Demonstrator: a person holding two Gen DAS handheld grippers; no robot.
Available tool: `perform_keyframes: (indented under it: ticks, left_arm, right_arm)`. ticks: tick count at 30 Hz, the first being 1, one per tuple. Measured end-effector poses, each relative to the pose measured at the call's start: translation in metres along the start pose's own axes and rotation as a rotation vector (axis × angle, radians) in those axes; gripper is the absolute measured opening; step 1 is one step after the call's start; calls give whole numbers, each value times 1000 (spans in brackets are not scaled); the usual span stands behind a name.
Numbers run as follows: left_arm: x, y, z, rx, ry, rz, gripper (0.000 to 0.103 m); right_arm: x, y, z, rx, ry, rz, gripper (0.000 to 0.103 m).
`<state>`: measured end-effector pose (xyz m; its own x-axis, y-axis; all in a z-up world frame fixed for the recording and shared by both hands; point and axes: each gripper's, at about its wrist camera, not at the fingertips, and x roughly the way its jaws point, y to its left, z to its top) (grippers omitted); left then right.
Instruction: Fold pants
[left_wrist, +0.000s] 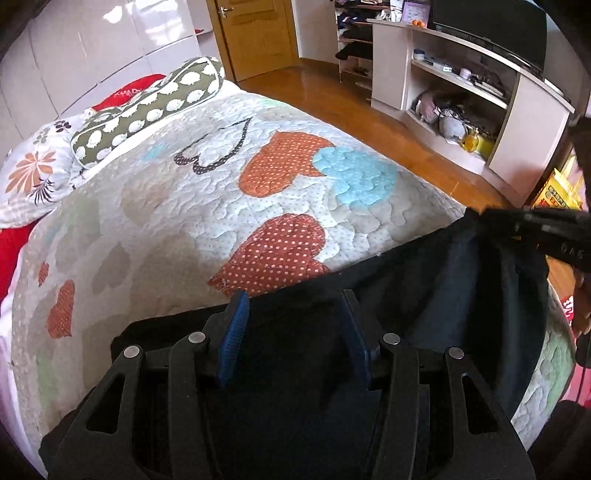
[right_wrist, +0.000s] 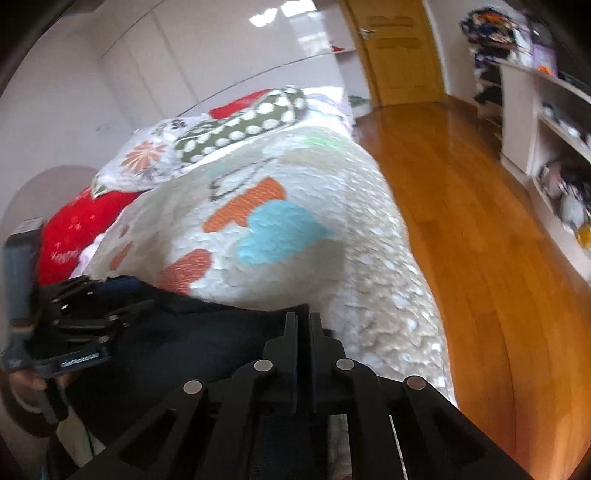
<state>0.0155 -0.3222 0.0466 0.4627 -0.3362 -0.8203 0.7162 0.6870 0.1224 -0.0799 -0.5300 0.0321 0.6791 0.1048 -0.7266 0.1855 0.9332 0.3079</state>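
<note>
Dark navy pants hang in a sagging span between my two grippers, over the near edge of the bed. My left gripper has its blue pads on either side of a thick bunch of the fabric and grips it. In the right wrist view it shows at the left, held by a hand. My right gripper has its jaws almost together, pinching the top edge of the pants. In the left wrist view it reaches in from the right and holds up a corner of the cloth.
The bed's quilt has orange and blue hearts. A spotted bolster and a flowered pillow lie at its head. Wood floor runs along the bed's right side, with a white shelf unit and a door beyond.
</note>
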Motion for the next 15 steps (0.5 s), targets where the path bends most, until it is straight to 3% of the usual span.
perform_keyframes:
  ticks: [2,3,4,5,10,11,13,15]
  left_arm:
    - [-2,-2,3,-2,-7,-24,50]
    - [-3,-4,5,1,-12,-44,50]
    - [-3,-7,7,8,-14,-67,50]
    - [-3,-11,10,16,-13,-83,50]
    - [11,-36,28,52,14,-157,50]
    - [14,-39,31,56,20,-185,52]
    - [21,-49,38,68,29,-241,67]
    - [28,-62,44,86,36,-262,71]
  right_arm:
    - [-2,-12,-9,57,62,16,11]
    - [-9,-17,-15,89,71,43,21]
    - [-20,-20,-21,109,61,66,40]
    - [-29,-22,-27,119,49,82,47]
    - [-48,-26,-55,160,90,193,50]
    - [-44,-27,-60,175,107,232,50]
    - [-35,-27,-65,190,134,271,52]
    - [-30,-26,-66,196,125,284,53]
